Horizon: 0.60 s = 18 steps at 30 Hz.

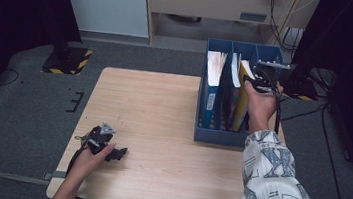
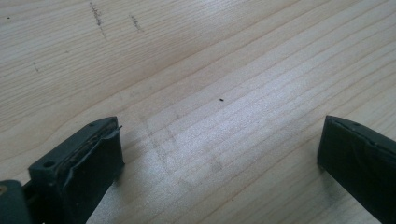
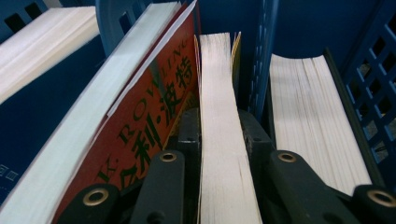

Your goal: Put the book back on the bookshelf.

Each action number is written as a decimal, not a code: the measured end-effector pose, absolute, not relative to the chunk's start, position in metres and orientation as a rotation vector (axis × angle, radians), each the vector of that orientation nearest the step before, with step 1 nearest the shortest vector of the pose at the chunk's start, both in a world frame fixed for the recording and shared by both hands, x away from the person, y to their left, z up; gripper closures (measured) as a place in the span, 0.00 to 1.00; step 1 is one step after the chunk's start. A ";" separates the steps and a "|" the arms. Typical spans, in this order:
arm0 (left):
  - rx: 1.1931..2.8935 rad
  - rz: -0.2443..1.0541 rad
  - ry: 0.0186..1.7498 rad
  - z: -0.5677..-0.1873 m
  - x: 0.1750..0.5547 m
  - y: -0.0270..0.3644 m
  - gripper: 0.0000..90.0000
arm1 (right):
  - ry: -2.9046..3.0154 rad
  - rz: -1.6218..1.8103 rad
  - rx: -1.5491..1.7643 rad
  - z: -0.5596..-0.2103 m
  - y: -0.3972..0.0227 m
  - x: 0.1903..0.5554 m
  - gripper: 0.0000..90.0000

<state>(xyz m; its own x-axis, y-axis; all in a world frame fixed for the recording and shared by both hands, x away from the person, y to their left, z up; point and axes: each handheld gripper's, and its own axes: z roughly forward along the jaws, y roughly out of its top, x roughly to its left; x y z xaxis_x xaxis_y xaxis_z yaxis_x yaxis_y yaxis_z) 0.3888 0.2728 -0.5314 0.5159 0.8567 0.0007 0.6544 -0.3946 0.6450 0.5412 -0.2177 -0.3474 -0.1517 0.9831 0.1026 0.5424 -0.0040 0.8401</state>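
A blue divided file rack [image 1: 221,135] stands on the right side of the wooden table [image 1: 163,108] with several books upright in it. My right gripper [image 1: 262,81] reaches down into its middle slot. There, in the right gripper view, my right gripper [image 3: 219,119] is shut on a thin book with a yellowish cover [image 3: 217,65], its page edges facing me. A red book [image 3: 149,107] leans right beside the thin one. My left gripper [image 1: 118,153] rests low at the table's front left corner; its jaws stand wide apart over bare wood [image 2: 210,70], so my left gripper [image 2: 219,154] is open.
A thicker book [image 3: 303,107] fills the slot to the right, behind a blue divider [image 3: 261,56]. Another book [image 1: 213,83] stands in the rack's left slot. Cables [image 1: 314,110] trail on the floor to the right. A stand base with yellow-black tape [image 1: 68,59] sits at the far left.
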 end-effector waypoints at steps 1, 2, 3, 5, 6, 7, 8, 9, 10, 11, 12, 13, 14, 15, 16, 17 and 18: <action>2.172 0.449 1.227 -0.531 0.389 0.273 0.00 | 1.740 1.057 1.580 -0.348 -0.218 0.541 0.83; 2.171 0.449 1.227 -0.531 0.389 0.273 0.00 | 1.743 1.055 1.582 -0.349 -0.218 0.542 0.83; 2.171 0.449 1.227 -0.531 0.389 0.272 0.00 | 1.739 1.057 1.587 -0.350 -0.218 0.541 0.83; 2.171 0.449 1.228 -0.531 0.389 0.272 0.00 | 1.741 1.059 1.589 -0.349 -0.218 0.541 0.82; 2.171 0.449 1.228 -0.531 0.389 0.272 0.00 | 1.743 1.060 1.594 -0.349 -0.218 0.541 0.82; 2.171 0.449 1.228 -0.531 0.389 0.272 0.00 | 1.745 1.059 1.603 -0.349 -0.218 0.541 0.82; 2.170 0.449 1.228 -0.531 0.389 0.272 0.00 | 1.745 1.059 1.603 -0.349 -0.218 0.541 0.82; 2.170 0.449 1.228 -0.531 0.389 0.272 0.00 | 1.752 1.063 1.605 -0.349 -0.218 0.541 0.82; 2.171 0.449 1.228 -0.531 0.389 0.272 0.00 | 1.753 1.067 1.608 -0.349 -0.217 0.540 0.81; 2.171 0.449 1.228 -0.531 0.389 0.272 0.00 | 1.753 1.067 1.608 -0.349 -0.217 0.540 0.81; 2.171 0.449 1.228 -0.531 0.389 0.272 0.00 | 1.757 1.085 1.623 -0.348 -0.217 0.540 0.80; 2.171 0.450 1.228 -0.531 0.389 0.272 0.00 | 1.759 1.087 1.624 -0.348 -0.217 0.540 0.80; 2.171 0.450 1.228 -0.531 0.389 0.272 0.00 | 1.759 1.087 1.624 -0.348 -0.217 0.540 0.80; 2.170 0.450 1.229 -0.531 0.389 0.272 0.00 | 1.757 1.092 1.633 -0.348 -0.216 0.540 0.80; 2.170 0.450 1.229 -0.531 0.389 0.272 0.00 | 1.757 1.092 1.633 -0.348 -0.216 0.540 0.80; 2.171 0.450 1.229 -0.531 0.389 0.272 0.00 | 1.757 1.102 1.643 -0.348 -0.216 0.541 0.79; 2.171 0.449 1.229 -0.531 0.389 0.272 0.00 | 1.755 1.103 1.646 -0.348 -0.216 0.541 0.79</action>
<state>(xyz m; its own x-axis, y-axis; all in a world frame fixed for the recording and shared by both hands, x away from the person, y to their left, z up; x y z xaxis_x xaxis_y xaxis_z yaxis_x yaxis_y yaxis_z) 0.3889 0.2723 -0.5314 0.5147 0.8574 0.0000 0.6550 -0.3932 0.6452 0.5407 -0.2159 -0.3482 -0.1532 0.9730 0.1727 0.5773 -0.0537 0.8148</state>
